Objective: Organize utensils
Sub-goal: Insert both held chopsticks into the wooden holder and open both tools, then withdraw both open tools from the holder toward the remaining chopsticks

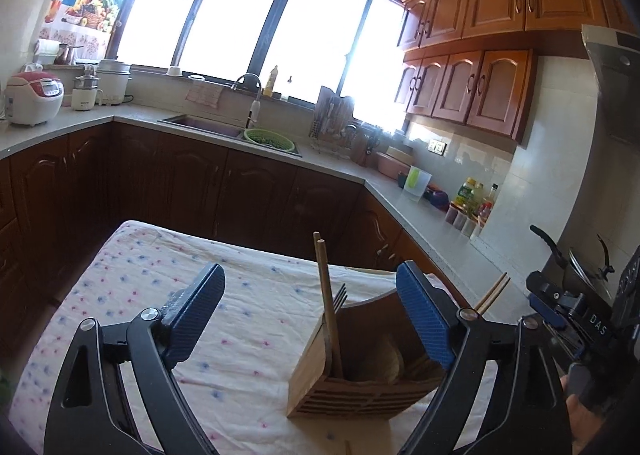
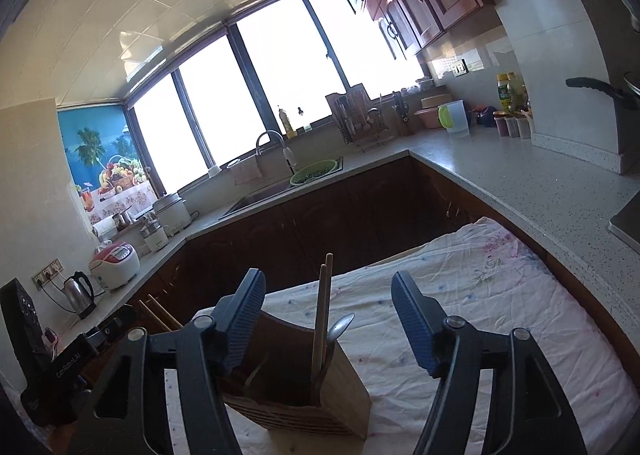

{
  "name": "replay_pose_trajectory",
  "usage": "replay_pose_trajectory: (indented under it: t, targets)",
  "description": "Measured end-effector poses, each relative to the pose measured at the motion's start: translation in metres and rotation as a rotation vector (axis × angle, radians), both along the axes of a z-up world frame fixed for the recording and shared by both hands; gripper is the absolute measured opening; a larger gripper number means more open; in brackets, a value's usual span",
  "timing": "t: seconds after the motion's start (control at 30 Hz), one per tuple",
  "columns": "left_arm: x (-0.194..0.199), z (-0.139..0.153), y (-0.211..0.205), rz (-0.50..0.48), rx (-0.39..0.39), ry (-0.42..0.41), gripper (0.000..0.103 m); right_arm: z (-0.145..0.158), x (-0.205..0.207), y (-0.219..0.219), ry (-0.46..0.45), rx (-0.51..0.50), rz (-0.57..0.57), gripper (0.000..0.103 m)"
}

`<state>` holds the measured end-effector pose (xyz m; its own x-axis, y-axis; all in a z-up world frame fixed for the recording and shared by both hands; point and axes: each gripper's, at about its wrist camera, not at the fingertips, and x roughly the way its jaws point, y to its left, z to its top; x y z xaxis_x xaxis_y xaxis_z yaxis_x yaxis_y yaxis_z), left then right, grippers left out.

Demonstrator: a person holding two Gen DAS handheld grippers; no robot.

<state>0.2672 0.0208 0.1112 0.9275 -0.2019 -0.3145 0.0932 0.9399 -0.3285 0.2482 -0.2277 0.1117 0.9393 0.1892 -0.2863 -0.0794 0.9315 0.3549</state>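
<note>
A slatted wooden utensil holder [image 1: 320, 371] stands on the table's flowered cloth [image 1: 160, 255]. A pair of chopsticks [image 1: 325, 287] and a fork [image 1: 341, 297] stick up from it. My left gripper [image 1: 310, 271] is open, its blue pads wide apart with nothing between them; the right pad hides the holder's right side. In the right wrist view the same holder [image 2: 340, 395] shows the chopsticks [image 2: 324, 303] and a spoon [image 2: 340, 327]. My right gripper [image 2: 328, 277] is open above it and holds nothing. Another pair of chopsticks [image 1: 493, 292] juts out beside the holder, its base hidden.
Dark cabinets and a grey L-shaped counter [image 2: 500, 175] ring the table. On the counter are a sink with a green colander [image 1: 269, 138], a dish rack [image 1: 334, 127], bottles [image 1: 474, 197], a rice cooker [image 1: 34, 97] and a kettle [image 2: 78, 293]. A pot [image 1: 576, 263] stands at the right.
</note>
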Motion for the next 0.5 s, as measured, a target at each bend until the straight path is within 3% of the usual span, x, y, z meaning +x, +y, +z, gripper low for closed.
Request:
replay_pose_trajectory:
  t: [0.1, 0.13, 0.5]
  targets:
    - [-0.016, -0.007, 0.012, 0.024, -0.025, 0.033, 0.095, 0.000, -0.019, -0.004, -0.027, 0.007, -0.001, 0.094]
    - [-0.022, -0.011, 0.015, 0.024, -0.032, 0.043, 0.095, -0.001, -0.026, -0.004, -0.032, 0.009, -0.002, 0.096]
    - [-0.097, -0.042, 0.021, 0.027, 0.000, 0.125, 0.096, -0.036, -0.105, 0.002, 0.014, 0.015, 0.044, 0.099]
